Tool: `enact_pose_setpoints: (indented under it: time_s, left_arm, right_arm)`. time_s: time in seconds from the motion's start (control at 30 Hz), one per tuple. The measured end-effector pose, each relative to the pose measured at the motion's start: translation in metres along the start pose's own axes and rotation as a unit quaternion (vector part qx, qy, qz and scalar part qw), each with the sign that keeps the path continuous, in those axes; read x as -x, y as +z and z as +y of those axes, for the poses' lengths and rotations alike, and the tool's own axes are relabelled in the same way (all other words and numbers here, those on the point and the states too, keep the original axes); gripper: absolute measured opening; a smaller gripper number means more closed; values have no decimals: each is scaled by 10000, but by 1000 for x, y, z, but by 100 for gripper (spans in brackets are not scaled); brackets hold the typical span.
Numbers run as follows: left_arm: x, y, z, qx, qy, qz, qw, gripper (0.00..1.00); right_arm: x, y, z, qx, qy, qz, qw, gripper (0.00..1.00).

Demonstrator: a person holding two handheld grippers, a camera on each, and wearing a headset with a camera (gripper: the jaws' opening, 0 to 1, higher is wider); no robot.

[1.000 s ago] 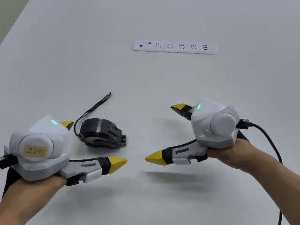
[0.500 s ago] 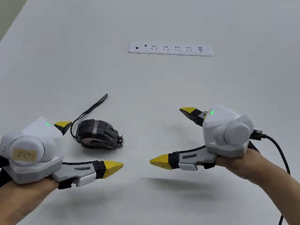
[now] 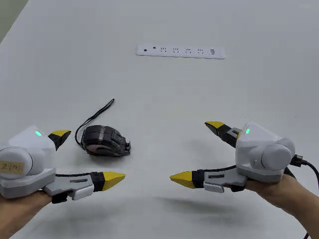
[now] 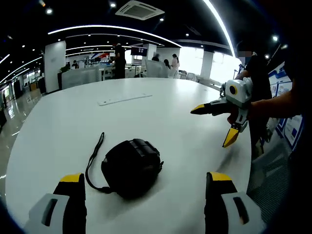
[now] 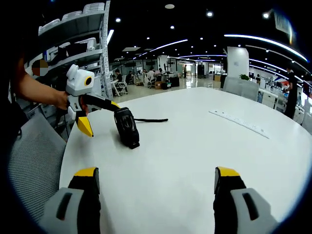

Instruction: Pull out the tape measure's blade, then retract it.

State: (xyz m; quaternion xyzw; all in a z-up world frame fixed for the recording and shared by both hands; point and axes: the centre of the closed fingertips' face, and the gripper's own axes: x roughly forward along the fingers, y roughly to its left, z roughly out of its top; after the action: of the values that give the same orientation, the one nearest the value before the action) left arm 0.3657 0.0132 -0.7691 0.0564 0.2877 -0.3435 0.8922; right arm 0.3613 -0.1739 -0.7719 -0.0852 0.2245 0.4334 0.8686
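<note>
Tape measure point(image 3: 104, 141) lies on white table point(image 3: 159, 89), blade retracted, strap point(image 3: 94, 117) trailing toward far side. Sits between left gripper point(image 3: 87, 156) jaws, untouched. Right gripper point(image 3: 198, 151) well apart. Both jaw pairs spread wide, empty. Power strip point(image 3: 180, 51) at far side.

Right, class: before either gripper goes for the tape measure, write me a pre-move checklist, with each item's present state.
1. Tape measure lies free on the table, nothing touching it: ok.
2. Left gripper open, tape measure just ahead of its jaws: ok.
3. Right gripper open and holding nothing: ok.
4. Blade inside the case, none drawn out: ok.
5. Strap trails away from both grippers: ok.
6. Which way the blade's hook faces: cannot tell.
</note>
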Motion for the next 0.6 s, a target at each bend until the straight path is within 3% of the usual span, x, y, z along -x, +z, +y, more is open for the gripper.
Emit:
enact_pose_setpoints:
  time_s: [0.13, 0.6]
  left_arm:
    - [5, -2, 0, 59, -42, -53, 10000, 100]
    - [19, -3, -13, -192, -169, -263, 9993, 100]
  right_arm:
    - [10, -4, 0, -48, -96, -18, 9999, 100]
    - [36, -21, 14, -244, -310, -64, 9992, 100]
